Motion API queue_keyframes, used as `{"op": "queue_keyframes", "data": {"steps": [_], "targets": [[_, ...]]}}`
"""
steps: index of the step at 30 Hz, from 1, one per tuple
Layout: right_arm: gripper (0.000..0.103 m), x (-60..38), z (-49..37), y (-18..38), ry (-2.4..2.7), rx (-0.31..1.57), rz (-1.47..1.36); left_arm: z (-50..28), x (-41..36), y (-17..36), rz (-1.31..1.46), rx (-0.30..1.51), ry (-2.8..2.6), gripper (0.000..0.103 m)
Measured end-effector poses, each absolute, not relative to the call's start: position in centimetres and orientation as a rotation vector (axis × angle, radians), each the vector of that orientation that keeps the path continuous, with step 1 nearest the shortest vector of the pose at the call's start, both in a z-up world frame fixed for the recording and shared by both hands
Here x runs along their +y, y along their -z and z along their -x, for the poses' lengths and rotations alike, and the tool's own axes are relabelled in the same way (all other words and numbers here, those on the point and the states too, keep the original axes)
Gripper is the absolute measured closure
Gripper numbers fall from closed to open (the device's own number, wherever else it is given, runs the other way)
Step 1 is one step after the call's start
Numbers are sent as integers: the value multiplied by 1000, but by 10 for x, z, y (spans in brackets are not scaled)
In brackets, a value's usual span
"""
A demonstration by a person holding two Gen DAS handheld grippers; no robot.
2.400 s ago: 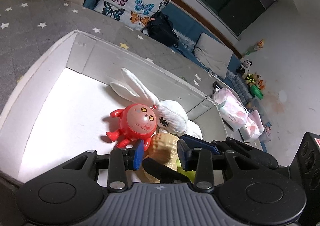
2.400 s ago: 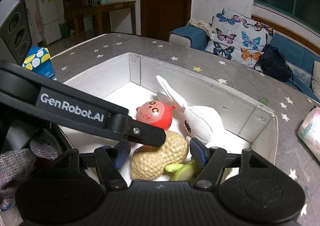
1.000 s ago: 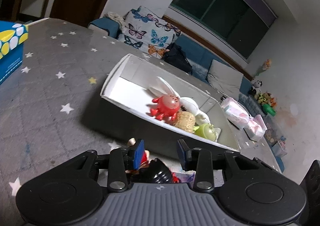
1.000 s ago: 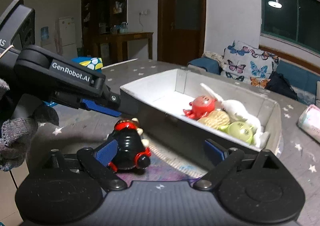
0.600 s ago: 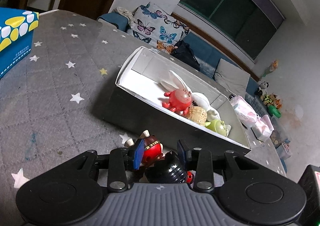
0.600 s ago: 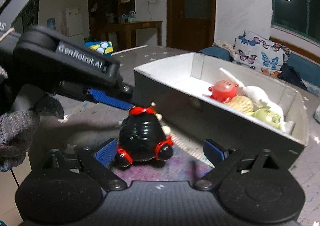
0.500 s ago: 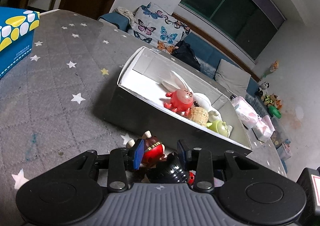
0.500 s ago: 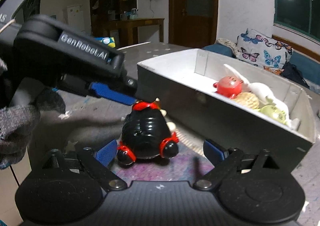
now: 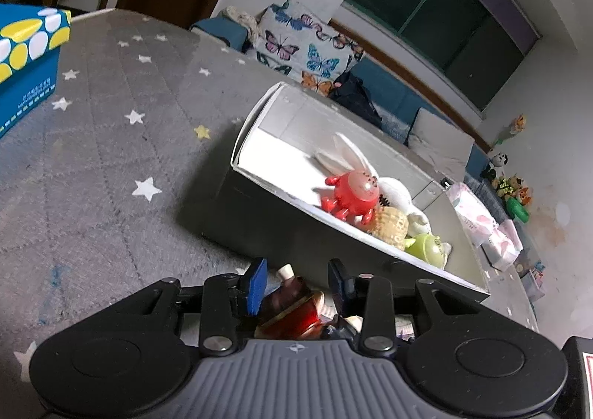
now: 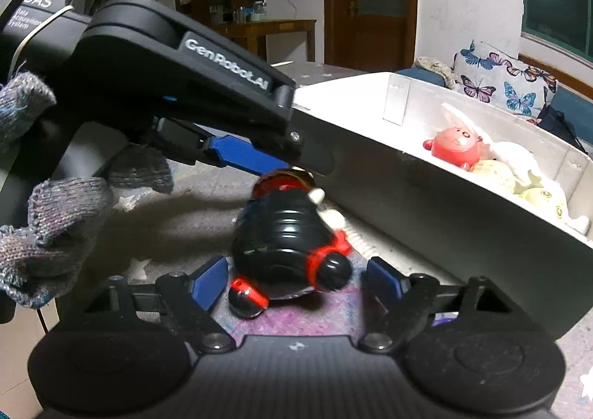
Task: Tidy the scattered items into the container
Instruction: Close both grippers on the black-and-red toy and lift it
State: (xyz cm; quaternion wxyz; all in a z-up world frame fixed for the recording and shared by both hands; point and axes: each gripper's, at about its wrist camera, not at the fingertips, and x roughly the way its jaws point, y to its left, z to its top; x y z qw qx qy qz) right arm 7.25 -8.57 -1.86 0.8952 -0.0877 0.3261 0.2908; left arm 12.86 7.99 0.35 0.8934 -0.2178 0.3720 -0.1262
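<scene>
Left claw: sits low in the frame's middle, its blue pads either side of the toy's red-banded head end, a gap showing on each side; whether they press it cannot be told. In the right wrist view it reaches in from the upper left.
Right claw: jaws spread wide at the bottom of the frame, the toy's rear between them, not touched by either pad.
Black toy: a black ribbed figure with red cuffs, lying on the grey starred cloth just in front of the box's near wall.
Box: a white open box at the right of the frame, holding a red round figure, a white rabbit, a peanut-shaped toy and a green toy.
Other: a blue and yellow carton at the upper left.
</scene>
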Motion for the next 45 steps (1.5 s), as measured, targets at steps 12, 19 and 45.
{"op": "queue_keyframes", "data": {"steps": [12, 19, 45], "targets": [[29, -90, -71, 17, -596, 678, 166, -125, 75, 0, 400, 792, 259, 65], [34, -97, -70, 16, -593, 686, 161, -118, 73, 0, 390, 804, 253, 66], [36, -96, -75, 19, -593, 692, 114, -113, 102, 3, 587, 806, 351, 65]]}}
